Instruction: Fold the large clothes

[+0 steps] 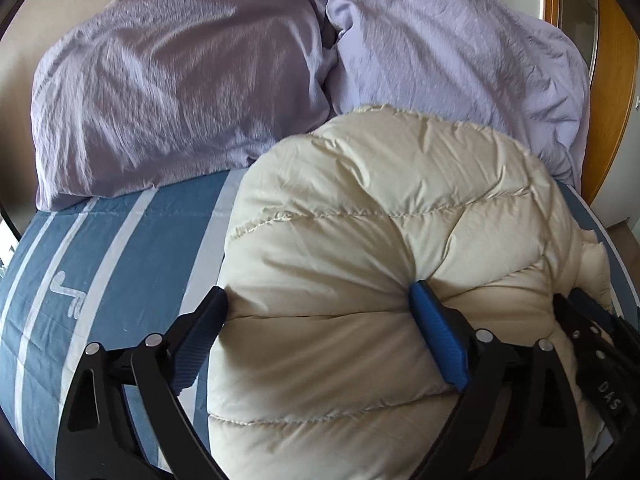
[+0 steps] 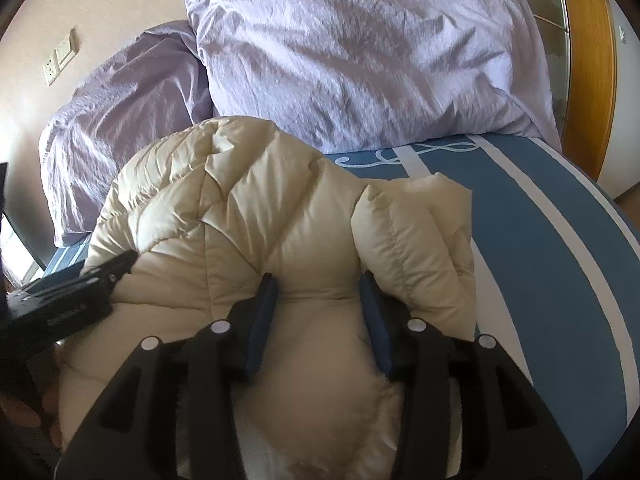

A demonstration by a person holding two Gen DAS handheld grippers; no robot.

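Cream quilted puffer jacket (image 1: 360,240) bunched on blue white-striped bed sheet (image 1: 120,240), just before two lilac pillows (image 1: 180,80). Left hand-held gripper (image 1: 320,332) spread wide, jacket bulging between, right pad denting it. Right hand-held gripper (image 2: 320,320) half-closed, pinching a jacket fold.

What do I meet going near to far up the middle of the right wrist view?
Right claw with cream puffer jacket bunched between its fingers → blue striped bedsheet → lilac pillow.

Bright daylight, fisheye-warped edges, slight blur
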